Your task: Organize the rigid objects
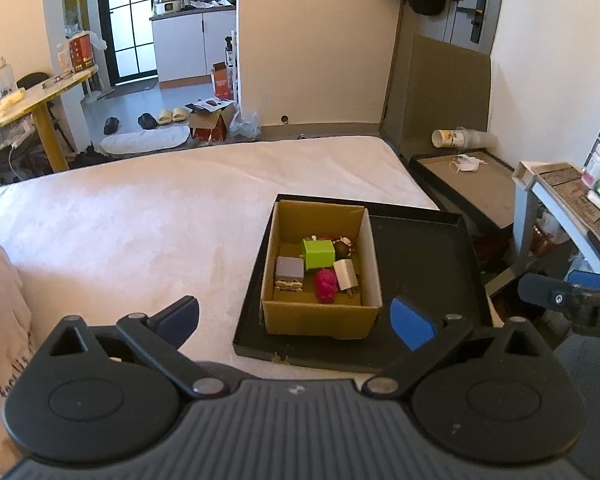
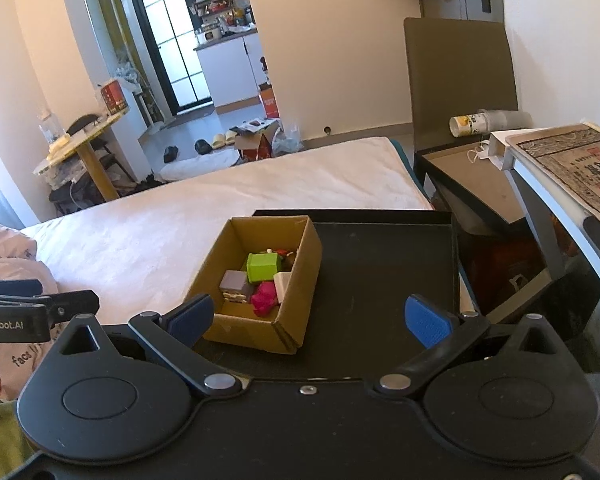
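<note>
The left hand-held gripper (image 1: pixel 296 322) is spread wide and holds nothing, and the right hand-held gripper (image 2: pixel 310 318) is likewise released and empty. Beyond both, apart from their fingers, a cardboard box (image 1: pixel 320 316) sits in a black tray (image 1: pixel 420 248) on the bed (image 1: pixel 140 220). It holds a green block (image 1: pixel 319 254), grey block (image 1: pixel 289 268), pink toy (image 1: pixel 326 285) and white piece (image 1: pixel 346 274).

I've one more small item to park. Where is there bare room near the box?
The black tray is bare right of the cardboard box, out to its far and right walls. The white mattress left of the tray is open too. The box floor is crowded with small toys.
</note>
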A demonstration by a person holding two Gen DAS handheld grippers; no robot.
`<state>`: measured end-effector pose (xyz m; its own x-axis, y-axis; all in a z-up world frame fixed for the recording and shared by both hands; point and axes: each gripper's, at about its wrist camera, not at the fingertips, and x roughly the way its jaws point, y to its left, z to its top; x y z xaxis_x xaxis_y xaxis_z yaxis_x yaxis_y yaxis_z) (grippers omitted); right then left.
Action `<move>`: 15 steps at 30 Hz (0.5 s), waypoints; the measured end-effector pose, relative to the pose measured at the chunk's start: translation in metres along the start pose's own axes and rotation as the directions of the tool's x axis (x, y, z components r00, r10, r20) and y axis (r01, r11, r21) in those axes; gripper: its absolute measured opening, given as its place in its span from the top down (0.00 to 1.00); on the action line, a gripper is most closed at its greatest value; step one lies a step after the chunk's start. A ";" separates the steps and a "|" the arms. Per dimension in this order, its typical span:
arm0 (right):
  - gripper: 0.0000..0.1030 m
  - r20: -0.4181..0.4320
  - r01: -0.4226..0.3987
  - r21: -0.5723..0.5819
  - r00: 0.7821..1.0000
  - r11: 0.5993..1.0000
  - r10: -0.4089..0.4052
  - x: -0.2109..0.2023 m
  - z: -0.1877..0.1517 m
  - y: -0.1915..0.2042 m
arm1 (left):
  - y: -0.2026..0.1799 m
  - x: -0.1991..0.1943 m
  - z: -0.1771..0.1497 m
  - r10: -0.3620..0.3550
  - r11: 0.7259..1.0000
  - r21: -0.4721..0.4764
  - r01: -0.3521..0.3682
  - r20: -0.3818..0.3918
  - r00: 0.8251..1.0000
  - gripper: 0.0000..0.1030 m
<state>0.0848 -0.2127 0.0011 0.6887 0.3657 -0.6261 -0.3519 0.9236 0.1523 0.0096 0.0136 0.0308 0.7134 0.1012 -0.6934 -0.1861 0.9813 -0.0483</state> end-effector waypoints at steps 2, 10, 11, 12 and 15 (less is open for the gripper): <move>0.00 0.012 -0.012 0.013 1.000 1.000 0.012 -0.008 -0.004 0.000 | -0.001 -0.008 -0.006 -0.007 1.000 0.011 0.006 0.019 1.000 0.02; 0.00 0.025 0.011 0.032 1.000 0.999 -0.011 -0.031 -0.017 0.006 | 0.002 -0.035 -0.017 -0.041 0.999 0.014 0.041 0.027 0.999 0.02; 0.00 0.027 0.016 0.035 0.999 0.999 -0.017 -0.034 -0.018 0.007 | 0.003 -0.041 -0.018 -0.039 0.999 0.012 0.039 0.035 0.999 0.02; 0.00 0.028 0.022 0.037 0.999 0.999 -0.024 -0.037 -0.019 0.008 | 0.003 -0.045 -0.019 -0.038 0.999 0.014 0.037 0.040 0.998 0.02; 0.00 0.036 0.035 0.044 0.999 0.998 -0.037 -0.046 -0.021 0.008 | 0.003 -0.056 -0.021 -0.045 0.999 0.020 0.044 0.056 0.997 0.02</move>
<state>0.0375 -0.2243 0.0151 0.7239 0.3351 -0.6031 -0.2993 0.9401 0.1632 -0.0458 0.0076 0.0542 0.7577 0.0662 -0.6492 -0.1413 0.9879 -0.0642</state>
